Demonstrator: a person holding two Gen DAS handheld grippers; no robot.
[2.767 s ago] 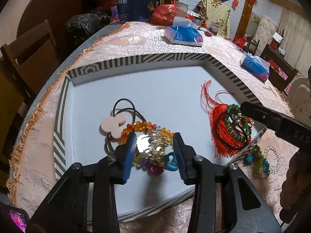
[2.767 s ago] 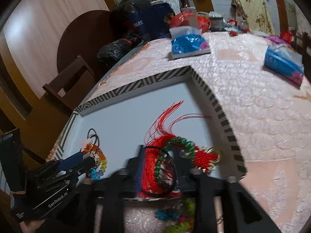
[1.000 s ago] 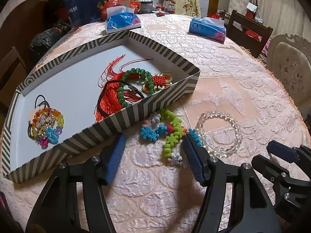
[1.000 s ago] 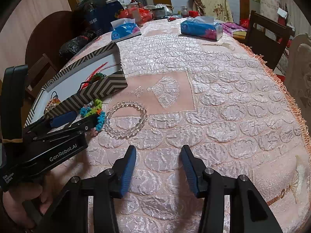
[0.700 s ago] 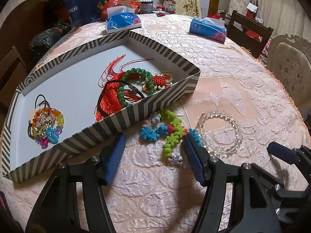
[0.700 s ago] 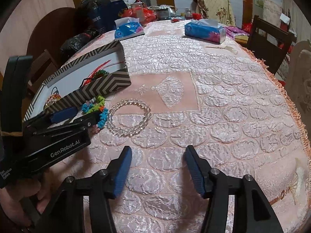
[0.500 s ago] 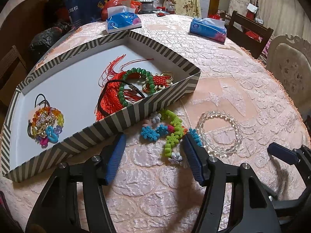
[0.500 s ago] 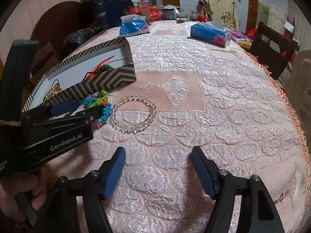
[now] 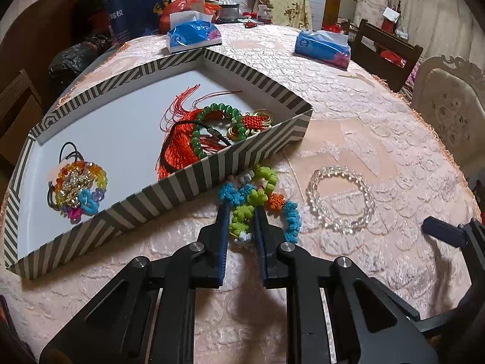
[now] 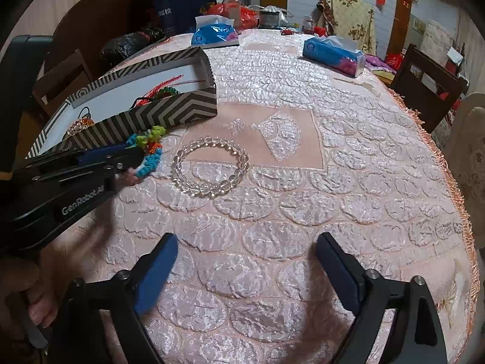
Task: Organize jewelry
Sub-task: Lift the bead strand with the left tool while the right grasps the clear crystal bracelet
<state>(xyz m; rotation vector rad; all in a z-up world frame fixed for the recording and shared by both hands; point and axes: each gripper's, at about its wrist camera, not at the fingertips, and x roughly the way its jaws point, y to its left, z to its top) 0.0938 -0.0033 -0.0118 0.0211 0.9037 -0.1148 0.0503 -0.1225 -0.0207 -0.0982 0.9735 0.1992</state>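
Left wrist view: left gripper closing narrowly on knotted bracelet beside striped box.

Knotted bracelet lies just outside the tray, bead bracelet beside it.

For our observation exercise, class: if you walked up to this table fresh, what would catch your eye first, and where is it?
First, the left gripper closing on the knotted bracelet of green, blue and orange, just outside the striped tray. Beside it, a clear bead bracelet lies alone on the pink tablecloth, ahead of the wide, opening right gripper. Inside the tray, a red tassel with green beads stands out.
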